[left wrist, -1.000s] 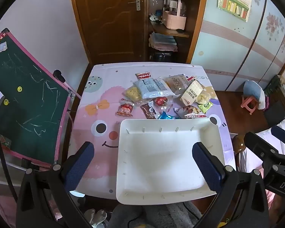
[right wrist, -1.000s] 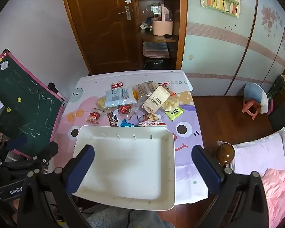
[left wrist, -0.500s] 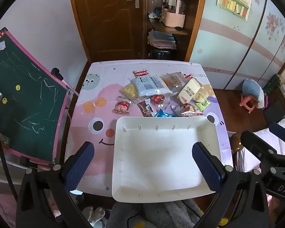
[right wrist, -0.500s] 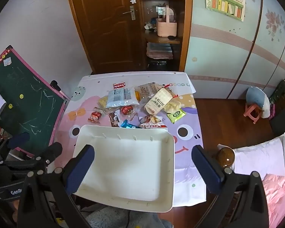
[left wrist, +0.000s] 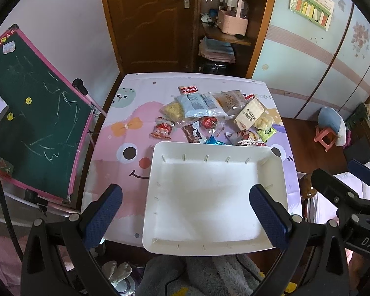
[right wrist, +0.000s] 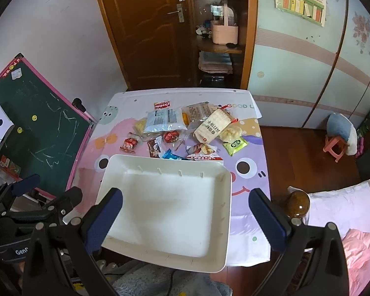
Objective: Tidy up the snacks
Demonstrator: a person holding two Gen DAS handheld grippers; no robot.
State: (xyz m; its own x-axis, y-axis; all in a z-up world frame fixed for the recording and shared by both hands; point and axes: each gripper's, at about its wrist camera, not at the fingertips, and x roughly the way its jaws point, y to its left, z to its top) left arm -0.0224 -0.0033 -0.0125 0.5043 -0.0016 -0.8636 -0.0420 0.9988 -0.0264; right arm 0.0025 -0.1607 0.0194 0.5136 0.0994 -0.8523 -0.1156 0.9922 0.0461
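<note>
A white tray [left wrist: 157, 197] [right wrist: 224, 212] lies empty on the near half of the cartoon-print table [left wrist: 125, 133] [right wrist: 249, 172]. Beyond its far rim lie several snack packets: a pale blue bag [left wrist: 197, 103] [right wrist: 164, 119], a cream packet with print [left wrist: 249, 116] [right wrist: 211, 127], a red packet [left wrist: 162, 130] [right wrist: 129, 144], a small green packet [left wrist: 266, 132] [right wrist: 235, 144]. My left gripper [left wrist: 185, 219] hangs open high above the tray's near end, nothing between its blue pads. My right gripper [right wrist: 185, 222] is open too, above the tray's near right part, holding nothing.
A green chalkboard with a pink frame [left wrist: 34, 123] [right wrist: 39, 133] leans at the table's left side. A wooden door and shelf [left wrist: 217, 24] stand behind the table. To the right are a pink stool [left wrist: 326, 138], a brown bed knob [right wrist: 297, 203] and pink bedding [right wrist: 357, 246].
Both cameras have pulled back and up a little, so the table and tray look smaller and further off. Snacks and tray have not moved. Both grippers stay open.
</note>
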